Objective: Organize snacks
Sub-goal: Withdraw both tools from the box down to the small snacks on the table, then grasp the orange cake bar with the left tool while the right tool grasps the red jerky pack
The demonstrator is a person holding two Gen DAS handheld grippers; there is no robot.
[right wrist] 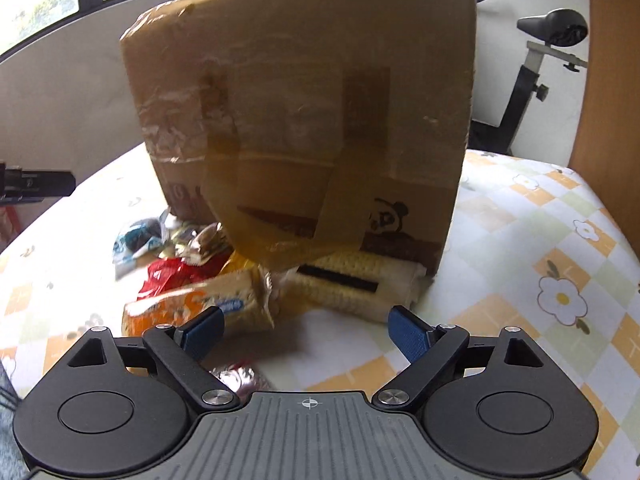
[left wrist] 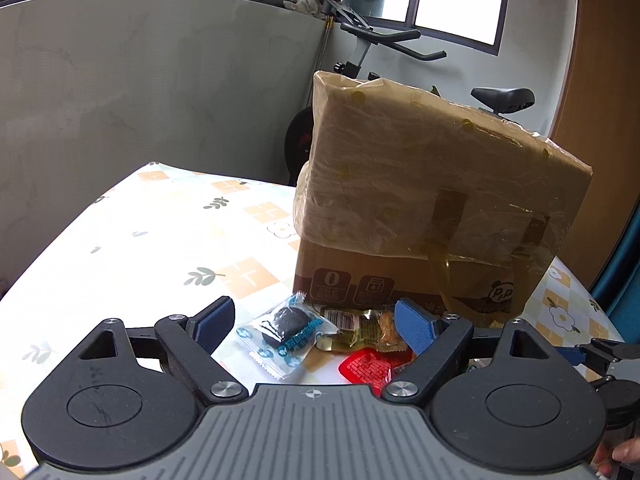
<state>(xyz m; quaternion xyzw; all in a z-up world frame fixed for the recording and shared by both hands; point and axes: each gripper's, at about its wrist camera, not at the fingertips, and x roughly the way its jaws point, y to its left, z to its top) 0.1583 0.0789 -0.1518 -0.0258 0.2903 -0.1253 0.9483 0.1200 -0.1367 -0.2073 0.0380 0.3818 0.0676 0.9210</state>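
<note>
A tall cardboard box (left wrist: pixel 436 200) wrapped in tape and clear film stands on the table, with snacks lying at its foot. In the left wrist view my left gripper (left wrist: pixel 316 322) is open above a clear packet with a dark round sweet (left wrist: pixel 286 330), a yellowish wrapped snack (left wrist: pixel 362 326) and a red packet (left wrist: pixel 370 366). In the right wrist view my right gripper (right wrist: pixel 306 330) is open just in front of an orange biscuit pack (right wrist: pixel 200 310) and a pale yellow wafer pack (right wrist: pixel 352 284) leaning against the cardboard box (right wrist: pixel 304 112). Nothing is gripped by either one.
The table carries a tablecloth (left wrist: pixel 160 240) with flowers and orange checks. An exercise bike (left wrist: pixel 400 40) stands behind the box by the window. A silvery wrapper (right wrist: pixel 240 376) lies under my right gripper. The other gripper's tip (right wrist: pixel 36 186) shows at the left edge.
</note>
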